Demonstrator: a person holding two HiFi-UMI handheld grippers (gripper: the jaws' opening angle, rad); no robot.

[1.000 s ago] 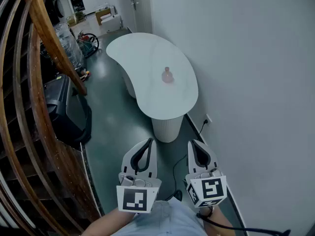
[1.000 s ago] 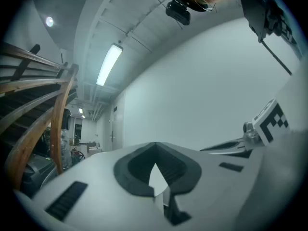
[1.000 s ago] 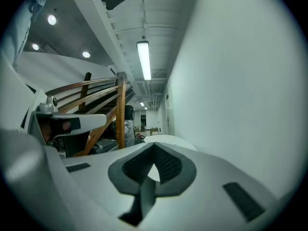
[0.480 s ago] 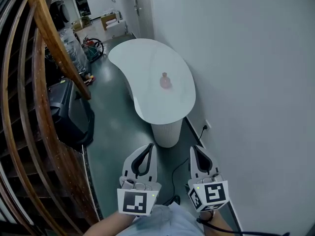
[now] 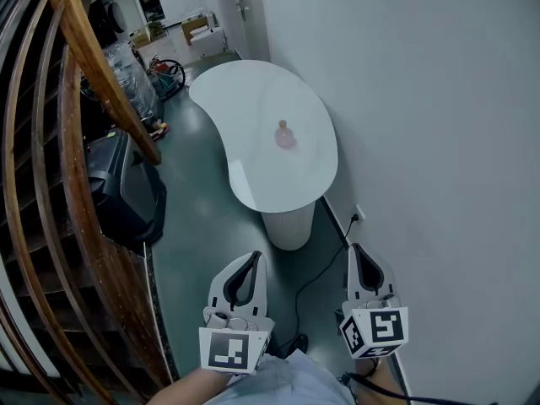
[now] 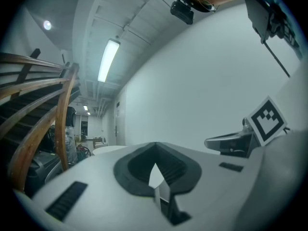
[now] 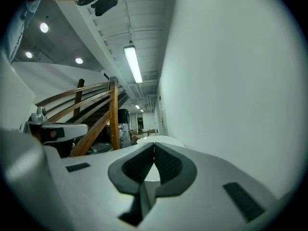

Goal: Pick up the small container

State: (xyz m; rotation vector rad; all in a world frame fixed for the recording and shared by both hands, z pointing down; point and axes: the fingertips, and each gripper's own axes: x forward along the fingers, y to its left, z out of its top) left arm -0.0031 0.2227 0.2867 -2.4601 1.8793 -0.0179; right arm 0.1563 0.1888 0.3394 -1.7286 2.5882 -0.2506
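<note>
Head view, surroundings: a white kidney-shaped surface (image 5: 253,99) on a ribbed pedestal (image 5: 288,224) stands by the wall (image 5: 422,99). A wooden stair railing (image 5: 93,66) curves down the left, with a black case (image 5: 126,192) on the dark floor (image 5: 202,234) beside it.
Head view, in the way: open floor and the near rim of the surface lie between the hand-held grippers and the container. A cable (image 5: 321,270) trails from a wall socket (image 5: 359,215).
Head view, small container (image 5: 285,134): pink, alone on the surface toward the wall side, well apart from both grippers. It is upright, long axis vertical, narrow neck up.
Head view, left hand-held gripper (image 5: 254,256): low in the frame, clenched, empty.
Head view, right hand-held gripper (image 5: 356,247): just beside the wall, clenched, empty.
Left gripper view: jaw tips pressed together with nothing between them. The surface's edge shows beyond them and the railing at left.
Right gripper view: jaw tips meet, empty. The surface shows just past them.
Hard to make out: the container cannot be picked out in either gripper view, and the far room's clutter is too small to name.
</note>
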